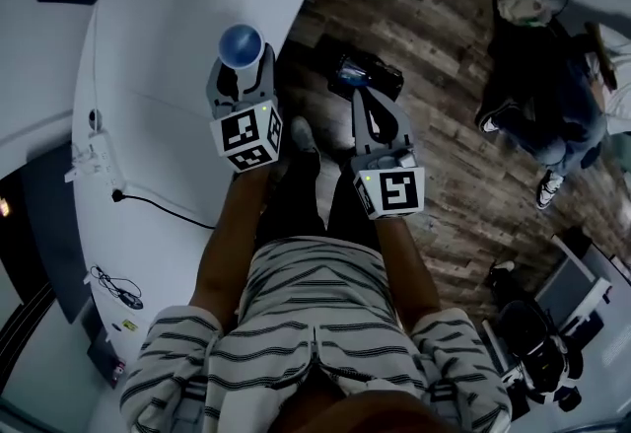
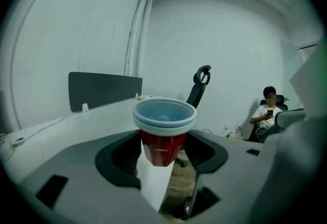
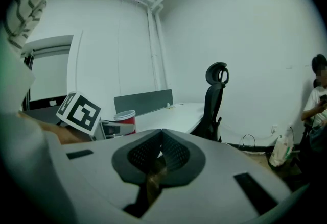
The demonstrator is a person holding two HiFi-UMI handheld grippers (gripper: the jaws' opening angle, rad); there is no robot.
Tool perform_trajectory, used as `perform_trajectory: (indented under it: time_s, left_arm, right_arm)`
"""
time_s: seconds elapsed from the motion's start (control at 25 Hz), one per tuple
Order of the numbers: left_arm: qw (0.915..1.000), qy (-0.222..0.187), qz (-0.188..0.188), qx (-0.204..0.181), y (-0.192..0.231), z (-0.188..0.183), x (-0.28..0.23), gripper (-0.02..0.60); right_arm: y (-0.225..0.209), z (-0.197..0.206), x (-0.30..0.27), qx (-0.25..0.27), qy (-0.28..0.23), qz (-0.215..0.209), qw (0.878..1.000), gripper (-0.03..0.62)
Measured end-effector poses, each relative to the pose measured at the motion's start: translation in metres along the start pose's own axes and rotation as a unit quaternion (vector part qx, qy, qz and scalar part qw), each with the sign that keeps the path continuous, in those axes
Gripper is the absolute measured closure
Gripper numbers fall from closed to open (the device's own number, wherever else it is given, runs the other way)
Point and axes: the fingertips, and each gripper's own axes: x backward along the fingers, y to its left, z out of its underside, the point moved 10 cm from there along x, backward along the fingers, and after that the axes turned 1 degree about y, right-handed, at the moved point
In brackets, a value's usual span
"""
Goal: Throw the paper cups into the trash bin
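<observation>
- Currently the left gripper [image 2: 163, 154] grips a nested stack of paper cups [image 2: 164, 133]; the jaws stand wide, one pad on each side of the red body below the rims.
- We count more than one pale rim, one sitting on the other, so the stack holds several cups. The outside is red, the inside bluish and empty.
- The stack stands upright in the jaws. Under its base, in the left gripper view, we see a white wedge of the desk [image 1: 168, 46] and a strip of wooden floor [image 1: 444, 56].
- In the head view the cups sit over the desk's right edge, just ahead of the left marker cube [image 1: 248, 135].
- The right gripper [image 3: 162, 136] has its jaws closed tip to tip and holds nothing. Only floor shows through the small gap behind the tips.
- It hovers over the floor, just right of the left gripper and apart from it; its marker cube [image 1: 390, 189] faces the head camera.
- The right gripper view shows the cups from the side, beside the left cube, with the desk behind.
- Background: a grey divider panel [image 2: 104, 90] stands on the desk, a black office chair [image 3: 214, 95] sits at the desk's far end, and a seated person [image 2: 265, 116] is by the wall.
- A black cable [image 1: 163, 207] lies on the desk to the left, well apart from the cups.
</observation>
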Motion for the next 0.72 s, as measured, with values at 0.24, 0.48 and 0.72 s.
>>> perform_trajectory:
  time_s: [0.24,0.48,0.72]
  left_arm:
    - [0.9995,-0.009,0.029,-0.008,-0.033,-0.025,0.009,0.298]
    - [0.9984,-0.017,0.052,-0.015,-0.055,-0.042,0.015,0.298]
    - [0.9964,-0.022,0.079,-0.022,-0.09,-0.059,0.033,0.298]
  right_arm:
    - [-0.019,-0.015,0.016,-0.005,-0.01,0.021,1.0,0.584]
    - [-0.028,-0.027,0.03,-0.008,-0.023,0.041,0.999,0.585]
    - [-0.04,-0.04,0.053,-0.014,-0.03,0.054,0.998,0.585]
